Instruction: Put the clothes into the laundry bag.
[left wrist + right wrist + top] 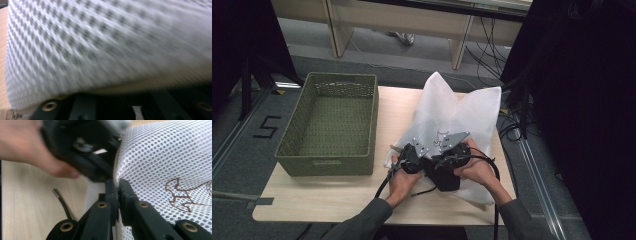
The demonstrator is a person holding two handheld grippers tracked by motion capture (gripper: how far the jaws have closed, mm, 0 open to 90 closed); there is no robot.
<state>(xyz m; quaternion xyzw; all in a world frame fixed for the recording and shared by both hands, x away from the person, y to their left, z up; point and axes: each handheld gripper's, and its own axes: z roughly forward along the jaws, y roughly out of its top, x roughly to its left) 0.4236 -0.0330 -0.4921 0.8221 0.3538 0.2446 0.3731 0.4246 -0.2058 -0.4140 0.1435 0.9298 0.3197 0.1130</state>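
Observation:
A white mesh bag [462,110] lies crumpled on the right half of the wooden table [327,195], with a brown stitched figure [187,195] on it. Both grippers meet at its near edge. My right gripper [117,187] is shut, pinching the bag's hem [115,170] between its black jaws. Just left of it, my left gripper [414,155] is pressed up against the bag. In the left gripper view the blurred mesh [100,45] drapes over the jaws and hides their tips. A hand [22,142] grips the left gripper's body [82,147].
A green woven basket [374,120] stands empty on the table's left half. Black cables [384,185] trail from the grippers toward the near table edge, and one cable end [61,202] rests on the wood. Desks and dark stands lie beyond the table.

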